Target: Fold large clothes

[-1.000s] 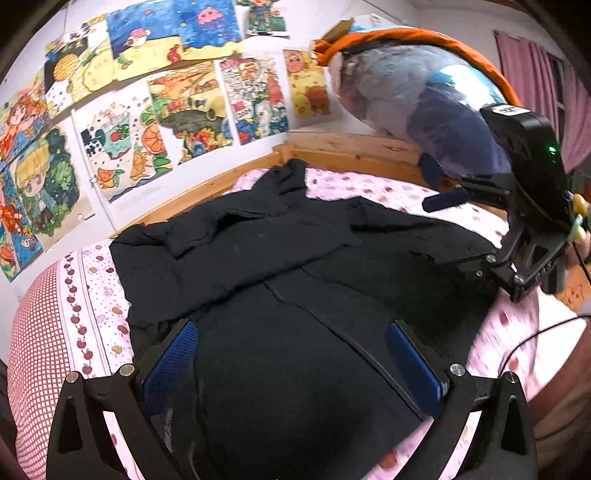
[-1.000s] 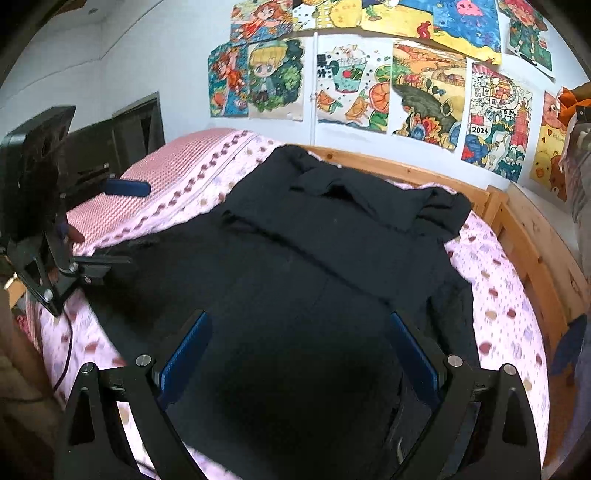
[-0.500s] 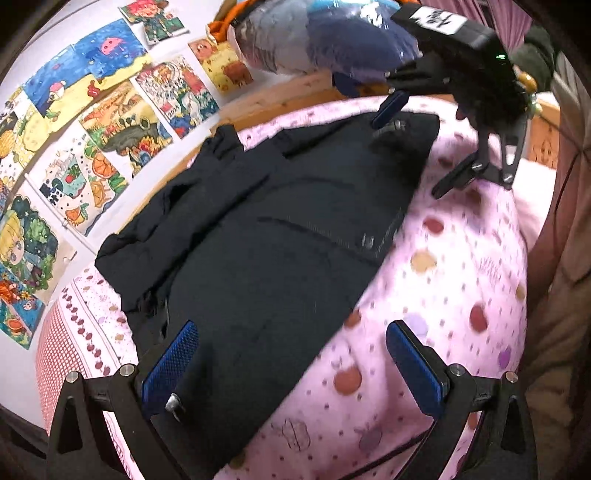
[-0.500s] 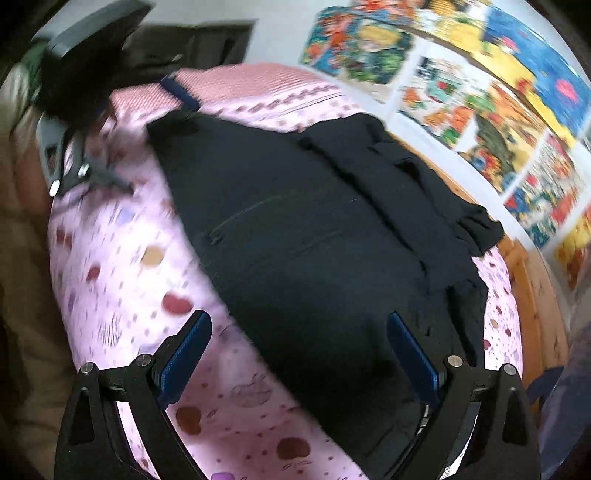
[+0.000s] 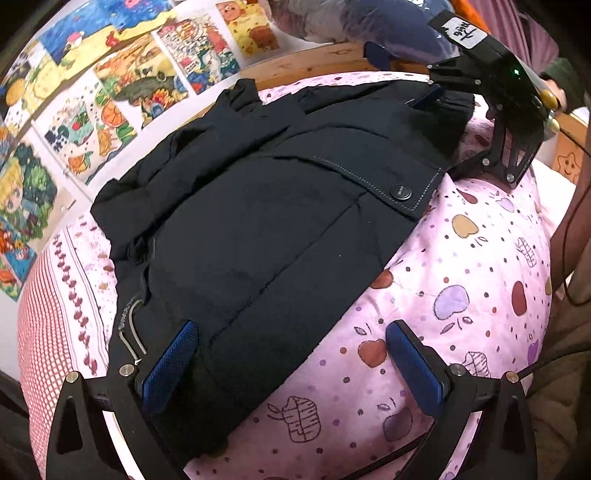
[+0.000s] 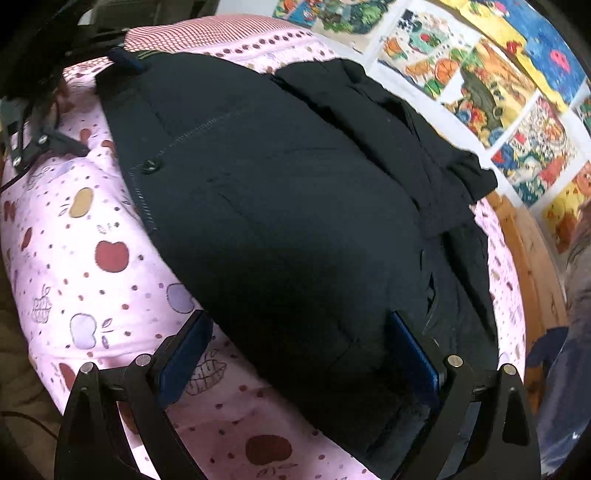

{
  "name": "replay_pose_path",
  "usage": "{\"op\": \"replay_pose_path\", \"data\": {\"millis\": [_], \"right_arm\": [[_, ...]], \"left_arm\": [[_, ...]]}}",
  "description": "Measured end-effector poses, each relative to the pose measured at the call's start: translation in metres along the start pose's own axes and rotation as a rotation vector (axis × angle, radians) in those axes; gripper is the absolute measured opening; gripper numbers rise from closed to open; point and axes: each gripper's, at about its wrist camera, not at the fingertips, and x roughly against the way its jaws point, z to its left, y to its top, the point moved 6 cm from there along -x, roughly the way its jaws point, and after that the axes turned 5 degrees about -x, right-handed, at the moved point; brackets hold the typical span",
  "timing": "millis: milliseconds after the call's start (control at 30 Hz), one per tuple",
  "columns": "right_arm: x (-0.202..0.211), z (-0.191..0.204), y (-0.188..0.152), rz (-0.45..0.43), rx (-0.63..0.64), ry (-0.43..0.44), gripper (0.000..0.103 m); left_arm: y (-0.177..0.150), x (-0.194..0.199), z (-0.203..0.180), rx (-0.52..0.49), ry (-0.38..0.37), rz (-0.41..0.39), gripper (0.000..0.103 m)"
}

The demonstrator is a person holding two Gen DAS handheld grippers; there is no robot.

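A large black jacket (image 5: 258,206) lies spread on a pink apple-print bed cover (image 5: 461,295); it also shows in the right wrist view (image 6: 295,206). My left gripper (image 5: 291,365) is open, low over the jacket's near hem corner, its left finger above the fabric and its right above the cover. My right gripper (image 6: 299,354) is open over the hem's other corner. In the left wrist view the right gripper (image 5: 443,99) is at the far hem corner; in the right wrist view the left gripper (image 6: 110,74) is at its far corner.
A wooden bed frame (image 5: 314,66) runs along the far side, under a wall of colourful drawings (image 5: 110,92). A red-checked pillow area (image 5: 37,332) lies at the left. A bundle of bedding (image 5: 351,22) sits at the head. A cable (image 5: 569,221) hangs at the right.
Both grippers have come down and closer to the jacket's hem, each toward its own corner. The jacket itself has not moved.
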Motion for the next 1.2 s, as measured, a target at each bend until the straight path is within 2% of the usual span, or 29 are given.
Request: {"op": "replay_pose_path", "data": {"millis": [267,333,500,667,867,967,1200], "right_arm": [[-0.004,-0.002,0.007,-0.002,0.01,-0.07,0.093],[-0.003,-0.007,0.012,0.0,-0.009,-0.044,0.093],[0.009,-0.03,0.031,-0.037,-0.166,0.049,0.093],[0.022,-0.06,0.053,-0.07,-0.401,0.173,0.093],[0.018,-0.077,0.059,-0.078,-0.604,0.262,0.093],[0.008,-0.088,0.064,-0.089,-0.642,0.275,0.093],[-0.001,-0.1,0.068,-0.1,-0.673,0.286,0.093]], "left_arm": [[0.002,-0.001,0.011,0.051,0.008,-0.006,0.103],[0.004,-0.001,0.015,0.07,0.008,-0.011,0.103],[0.005,-0.002,0.022,0.099,-0.009,-0.018,0.103],[0.01,-0.003,0.022,0.088,0.004,-0.022,0.103],[0.021,-0.007,0.03,0.065,0.113,-0.007,0.103],[0.027,-0.011,0.037,0.104,0.1,-0.002,0.103],[0.039,-0.007,0.061,0.147,0.201,-0.021,0.103]]}}
